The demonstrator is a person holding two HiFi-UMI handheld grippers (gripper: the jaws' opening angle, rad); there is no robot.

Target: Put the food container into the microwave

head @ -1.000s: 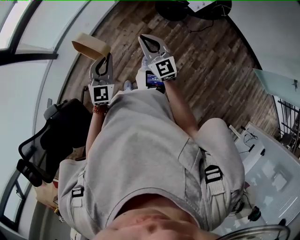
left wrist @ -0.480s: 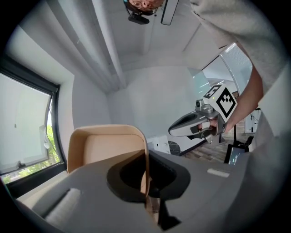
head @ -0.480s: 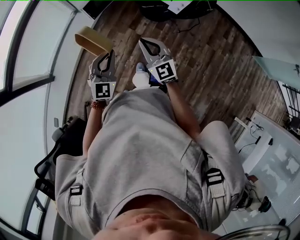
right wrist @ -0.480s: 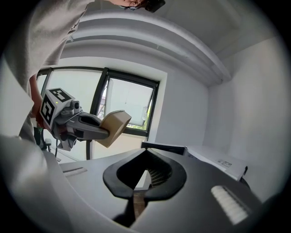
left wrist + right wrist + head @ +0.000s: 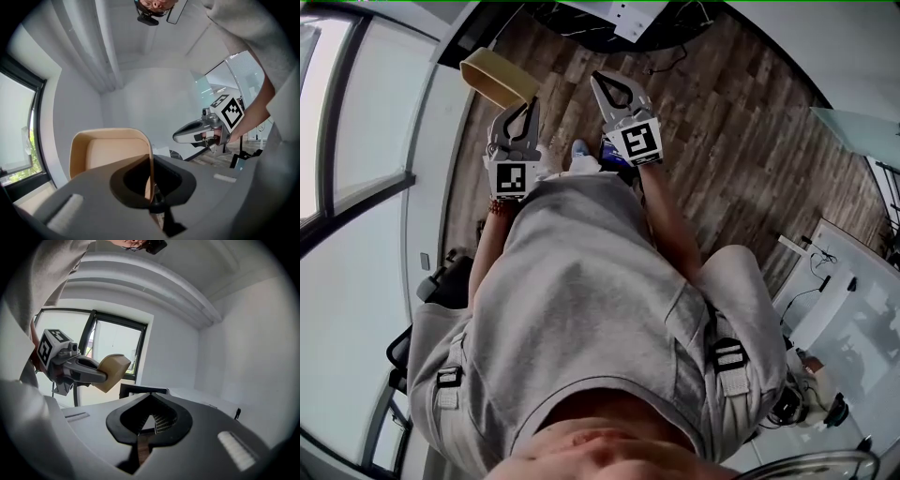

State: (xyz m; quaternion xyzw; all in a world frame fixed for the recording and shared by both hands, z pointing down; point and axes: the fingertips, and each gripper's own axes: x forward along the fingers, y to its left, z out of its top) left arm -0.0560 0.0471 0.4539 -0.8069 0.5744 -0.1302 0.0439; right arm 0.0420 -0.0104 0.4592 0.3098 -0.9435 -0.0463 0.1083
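Observation:
A tan, shallow food container (image 5: pixel 495 80) hangs over the wooden floor, in front of the person's body. My left gripper (image 5: pixel 527 101) is shut on its rim. In the left gripper view the container (image 5: pixel 110 152) stands on edge, its open side facing the camera, and its wall is pinched in my left gripper (image 5: pixel 151 194). My right gripper (image 5: pixel 599 81) is beside it to the right, shut with nothing in it. The right gripper view shows my right gripper (image 5: pixel 140 430) with its jaws together, and the left gripper's fingers (image 5: pixel 93 376) carrying the container (image 5: pixel 113 370). No microwave can be made out with certainty.
A black office chair (image 5: pixel 441 281) stands at the left by a tall window (image 5: pixel 356 122). A white desk (image 5: pixel 848 323) with cables is at the right. A dark desk (image 5: pixel 619 14) lies ahead at the top. A dark-edged box (image 5: pixel 140 391) sits on a white counter.
The floor and room have shifted under the head view; the chair slid lower left and the dark desk came nearer. Both grippers kept their places, the left still holding the container.

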